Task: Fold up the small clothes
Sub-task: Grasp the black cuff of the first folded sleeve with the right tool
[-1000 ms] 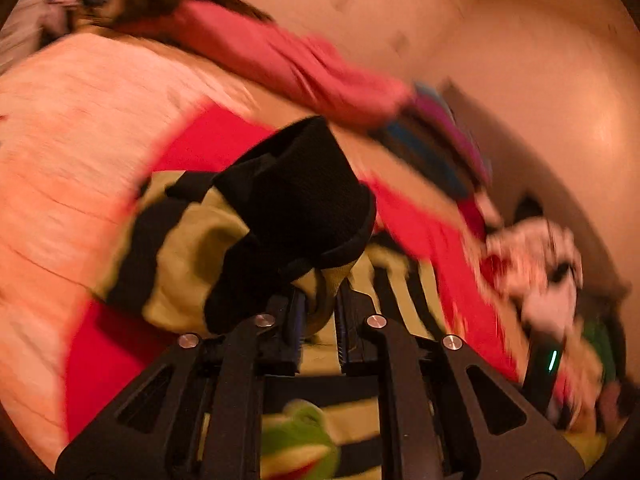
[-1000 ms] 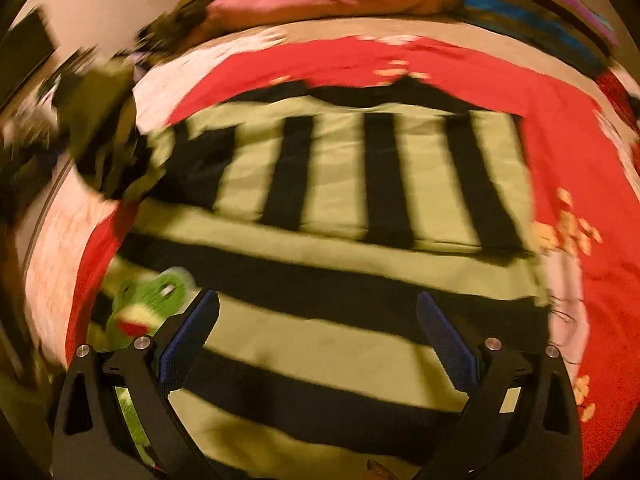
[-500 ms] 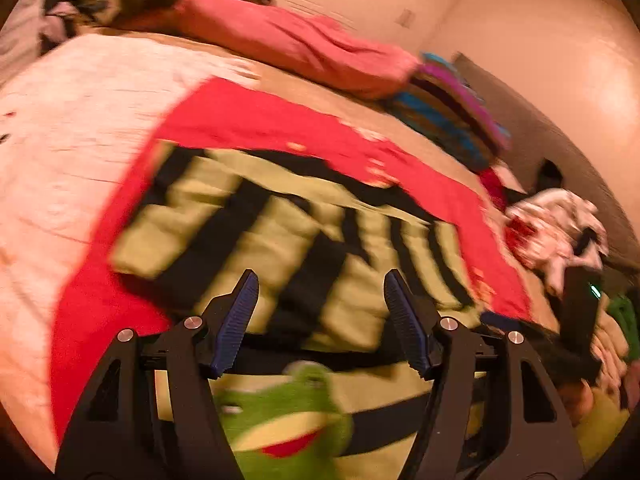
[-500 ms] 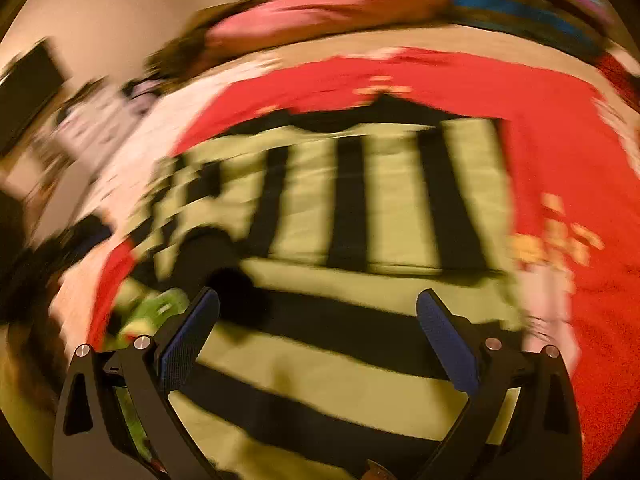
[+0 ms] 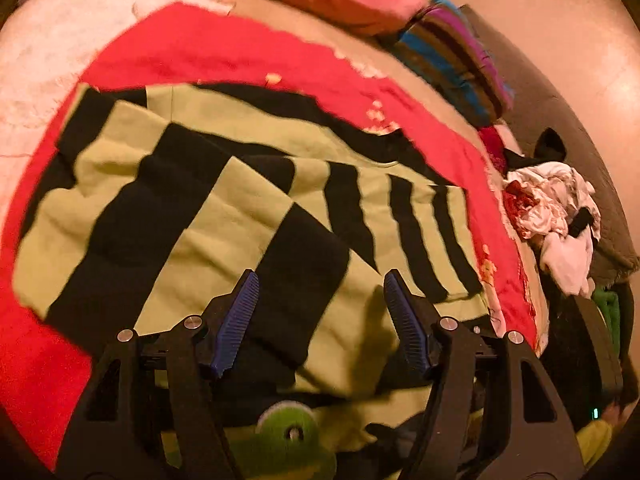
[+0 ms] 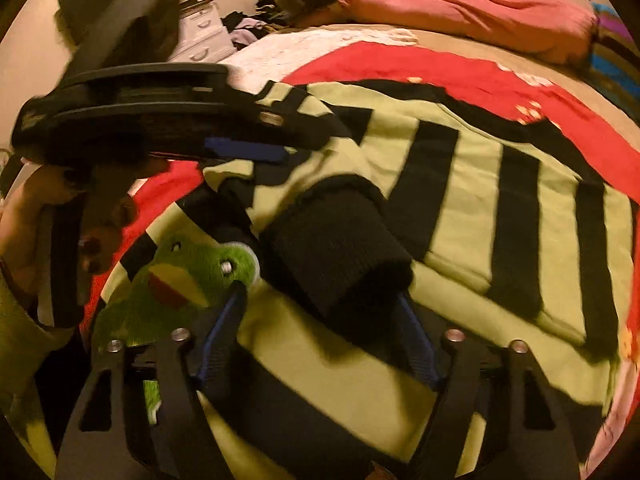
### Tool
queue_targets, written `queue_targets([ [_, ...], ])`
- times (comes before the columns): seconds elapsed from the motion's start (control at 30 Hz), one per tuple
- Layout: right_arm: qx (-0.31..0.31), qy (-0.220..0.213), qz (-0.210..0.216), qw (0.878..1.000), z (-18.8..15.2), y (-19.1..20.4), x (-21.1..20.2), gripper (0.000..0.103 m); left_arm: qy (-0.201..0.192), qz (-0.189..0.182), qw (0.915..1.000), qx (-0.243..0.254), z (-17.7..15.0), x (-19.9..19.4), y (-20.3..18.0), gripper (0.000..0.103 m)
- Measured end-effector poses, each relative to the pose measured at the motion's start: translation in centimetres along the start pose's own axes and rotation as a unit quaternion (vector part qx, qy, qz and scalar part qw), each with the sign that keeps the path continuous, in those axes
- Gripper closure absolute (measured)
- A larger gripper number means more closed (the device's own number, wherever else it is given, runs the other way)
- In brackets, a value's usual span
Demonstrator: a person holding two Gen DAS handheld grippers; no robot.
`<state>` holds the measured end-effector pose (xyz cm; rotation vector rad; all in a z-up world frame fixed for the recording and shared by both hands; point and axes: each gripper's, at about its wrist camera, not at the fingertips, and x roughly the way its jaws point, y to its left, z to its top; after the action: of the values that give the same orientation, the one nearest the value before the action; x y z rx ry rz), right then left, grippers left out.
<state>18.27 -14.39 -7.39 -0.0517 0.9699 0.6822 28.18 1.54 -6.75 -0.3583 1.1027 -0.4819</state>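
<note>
Nearest us, our right gripper sits low over the sweater, its ribbed blue pads set either side of a black ribbed cuff. The jaws are closing with the cuff between them, though we cannot tell whether the pads press on it yet. The cuff is a thick, rounded roll of knit, lying folded in across the sweater's body.

Our left gripper hangs with its jaws parted and nothing between them; beneath it lies only flat knit, a broad black band on pale green. In the right view its black frame crosses the upper left, a hand behind it.

The sweater is soft, slightly rumpled fleece-like knit in wide black and yellow-green stripes, spread flat on the bed. At its near edge sits a fuzzy green frog face — red mouth, round white eye.

Under it lies a red blanket with small pale motifs, on a cream bedcover. Further off lie a long pink pillow and a striped cushion in blue, purple and brown. To the right — a crumpled heap of white and red clothes.
</note>
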Motion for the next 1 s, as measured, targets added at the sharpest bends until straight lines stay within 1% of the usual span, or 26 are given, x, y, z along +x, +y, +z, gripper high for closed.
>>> queue_targets([
  [0.03, 0.002, -0.002, 0.012, 1.0, 0.3, 0.1, 0.4, 0.052, 0.005, 0.003, 1.0, -0.004, 0.2, 0.4, 0.2, 0.046],
  [0.07, 0.005, -0.006, 0.026, 1.0, 0.5, 0.0, 0.4, 0.068, 0.009, 0.004, 0.9999, -0.009, 0.5, 0.8, 0.5, 0.046],
  [0.1, 0.008, -0.007, 0.05, 0.999, 0.7, -0.1, 0.3, 0.091, 0.012, 0.005, 0.9999, -0.011, 0.6, 1.0, 0.7, 0.046],
  [0.13, 0.012, -0.01, 0.065, 0.998, 0.7, -0.1, 0.0, 0.092, 0.014, 0.003, 0.9998, -0.014, 0.7, 1.1, 0.8, 0.046],
  [0.2, 0.008, -0.015, 0.096, 0.995, 0.2, 0.1, -0.8, 0.097, 0.015, -0.003, 0.9996, -0.023, 0.8, 1.2, 1.1, 0.046],
  [0.23, 0.005, -0.015, 0.102, 0.995, -0.1, 0.2, -1.0, 0.097, 0.015, -0.005, 0.9996, -0.025, 0.8, 1.2, 1.3, 0.046],
  [0.3, -0.005, 0.002, 0.088, 0.996, -0.9, 0.5, -0.6, 0.097, 0.015, -0.01, 0.9993, -0.031, 0.7, 1.4, 1.5, 0.046],
  [0.37, 0.004, 0.034, 0.075, 0.997, -1.5, 0.1, 0.9, 0.097, 0.016, -0.015, 0.999, -0.04, 0.7, 1.7, 1.8, 0.046],
  [0.4, 0.017, 0.044, 0.074, 0.996, -1.7, -0.2, 1.5, 0.097, 0.015, -0.019, 0.9986, -0.047, 0.6, 1.8, 2.0, 0.046],
  [0.43, 0.03, 0.046, 0.079, 0.995, -1.9, -0.5, 1.6, 0.097, 0.013, -0.023, 0.9983, -0.052, 0.6, 1.8, 2.1, 0.046],
  [0.53, 0.071, 0.04, 0.098, 0.992, -2.0, -1.1, 1.0, 0.093, 0.007, -0.033, 0.9978, -0.057, 0.5, 1.5, 2.3, 0.046],
  [0.57, 0.08, 0.038, 0.103, 0.991, -2.1, -1.3, 0.8, 0.086, 0.007, -0.034, 0.9977, -0.057, 0.5, 1.5, 2.3, 0.046],
  [0.6, 0.089, 0.032, 0.107, 0.99, -2.2, -1.4, 0.3, 0.081, 0.004, -0.038, 0.9975, -0.058, 0.4, 1.4, 2.4, 0.046],
  [0.67, 0.111, 0.018, 0.109, 0.988, -2.2, -1.7, -0.8, 0.056, -0.005, -0.046, 0.9965, -0.069, 0.2, 0.7, 2.5, 0.046],
  [0.77, 0.144, -0.011, 0.132, 0.981, -1.8, -1.9, -2.3, 0.052, -0.027, -0.041, 0.9961, -0.074, -0.1, -0.9, 2.3, 0.042],
  [0.83, 0.159, -0.027, 0.143, 0.976, -1.3, -1.7, -3.0, 0.047, -0.049, -0.035, 0.9955, -0.073, -0.4, -2.6, 2.1, 0.039],
  [0.87, 0.169, -0.032, 0.142, 0.975, -1.0, -1.5, -3.1, 0.045, -0.063, -0.026, 0.9949, -0.074, -0.7, -3.7, 2.1, 0.038],
  [0.93, 0.194, -0.036, 0.136, 0.971, -0.6, -1.6, -2.9, 0.045, -0.081, -0.009, 0.9936, -0.078, -1.2, -5.0, 2.4, 0.037],
  [1.0, 0.245, -0.037, 0.138, 0.959, -0.4, -2.4, -2.0, 0.044, -0.101, 0.006, 0.9907, -0.091, -2.0, -6.5, 3.0, 0.037],
])
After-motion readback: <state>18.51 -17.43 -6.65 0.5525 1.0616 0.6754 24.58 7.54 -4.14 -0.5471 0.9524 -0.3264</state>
